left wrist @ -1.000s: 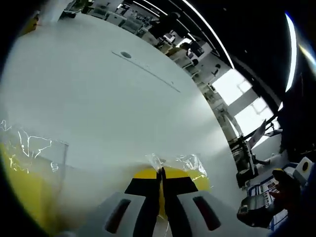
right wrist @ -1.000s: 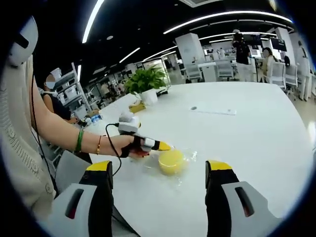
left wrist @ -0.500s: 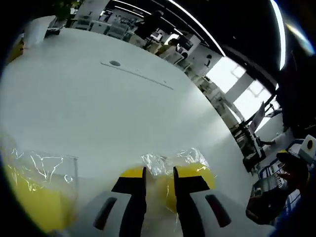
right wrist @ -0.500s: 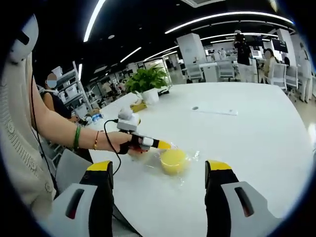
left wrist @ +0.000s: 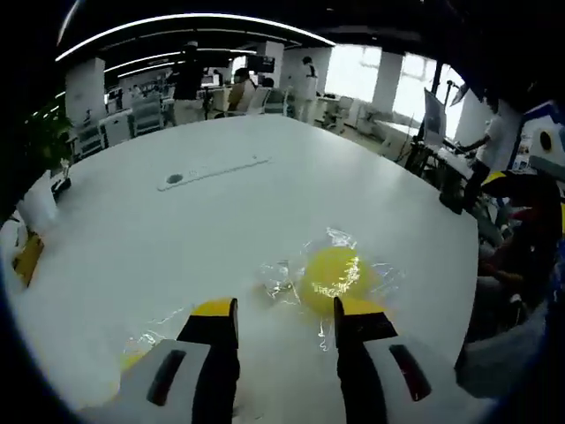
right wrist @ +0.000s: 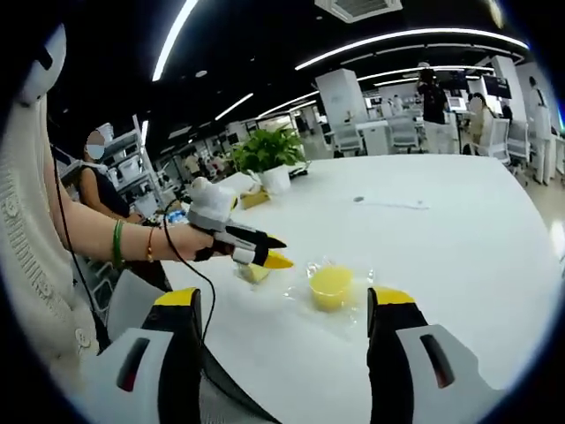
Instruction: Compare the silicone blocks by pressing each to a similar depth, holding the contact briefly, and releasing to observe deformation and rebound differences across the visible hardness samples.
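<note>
Left gripper view. Desk (left wrist: 265,203): large, white, rounded, in an open-plan office with ceiling light strips, windows at the far right, chairs and people standing at the far end. A grey strip (left wrist: 212,170) with a round port lies well up the desk. Left gripper (left wrist: 285,318): released, jaws apart with yellow tips, hanging above the desk and holding nothing. Yellow block (left wrist: 333,272): round, in clear wrap, lying on the desk just beyond the right jaw tip, apart from it. Second block (left wrist: 132,360): yellow, also wrapped, partly hidden behind the left jaw near the near edge. A small yellow item (left wrist: 28,259) sits at the left edge by a white pot (left wrist: 40,205). The wide middle of the desk between the blocks and the strip is bare. A person stands off the right edge.

Right gripper view. Same desk (right wrist: 459,230), with a plant (right wrist: 269,152) in a white pot at its far left side and shelving behind. Right gripper (right wrist: 284,340): released, jaws wide apart, grasping nothing, low over the near edge. Round yellow block (right wrist: 330,286) lies on the desk between the jaw lines, further out. Left gripper (right wrist: 274,252) held in a hand (right wrist: 190,240) with bracelets, raised above the desk, tips over the second block (right wrist: 255,271); whether they touch cannot be told. A cable hangs from it. The desk's right half is open.
</note>
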